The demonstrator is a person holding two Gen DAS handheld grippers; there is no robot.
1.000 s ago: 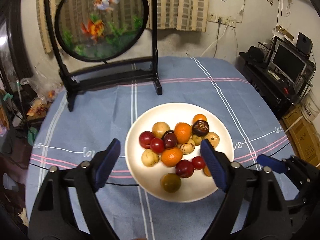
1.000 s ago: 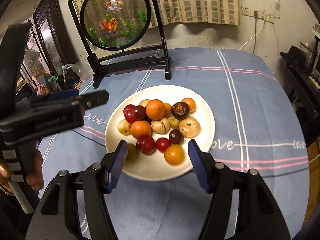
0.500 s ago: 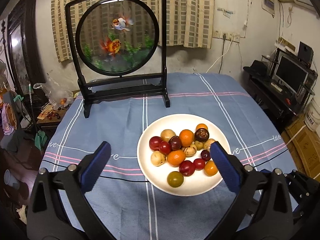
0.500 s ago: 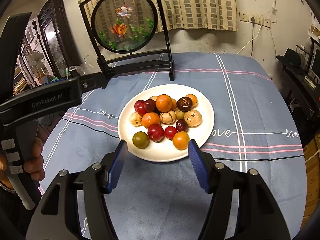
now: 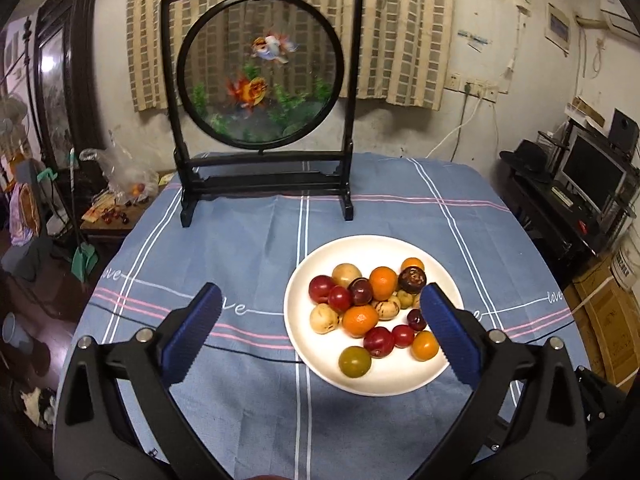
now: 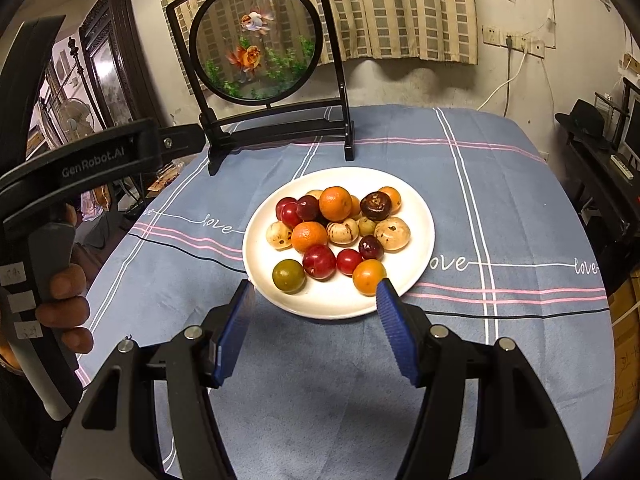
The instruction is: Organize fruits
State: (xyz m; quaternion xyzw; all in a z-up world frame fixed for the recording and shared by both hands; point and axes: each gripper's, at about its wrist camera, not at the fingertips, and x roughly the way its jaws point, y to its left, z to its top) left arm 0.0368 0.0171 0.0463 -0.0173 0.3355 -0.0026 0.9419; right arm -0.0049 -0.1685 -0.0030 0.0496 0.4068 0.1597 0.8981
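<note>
Fruits (image 6: 338,236) lie gathered on a white plate (image 6: 422,216) that sits on the blue checked tabletop (image 6: 500,200), nearer its front edge than the framed goldfish screen (image 6: 256,40) standing toward the far edge. No fruit shows on the cloth itself. Whether the pile is an unsorted heap or the finished arrangement cannot be judged from this moment.

Left claw (image 5: 320,332): spread wide, empty, held above the tabletop short of the plate. Right claw (image 6: 314,322): spread wide, empty, hovering at the plate's near rim. A hand (image 6: 66,304) grips the left tool's handle in the right wrist view.

Handling assessment, by judgement:
- Oranges (image 6: 336,203): firm, slightly textured rind, light; take across the widest girth.
- Red plums (image 6: 319,262): smooth, glossy skin, likely slippery and easily bruised; moderate squeeze only, centred on the body.
- Green-brown fruit (image 6: 289,276): sits apart at the near rim with room either side; the easiest access.
- Pale speckled fruits (image 6: 392,233) and the dark mangosteen (image 6: 376,205): hard-shelled, tolerant of a firmer hold.

All are round and will roll if nudged; those packed at the centre touch their neighbours, leaving little room for the pads.
</note>
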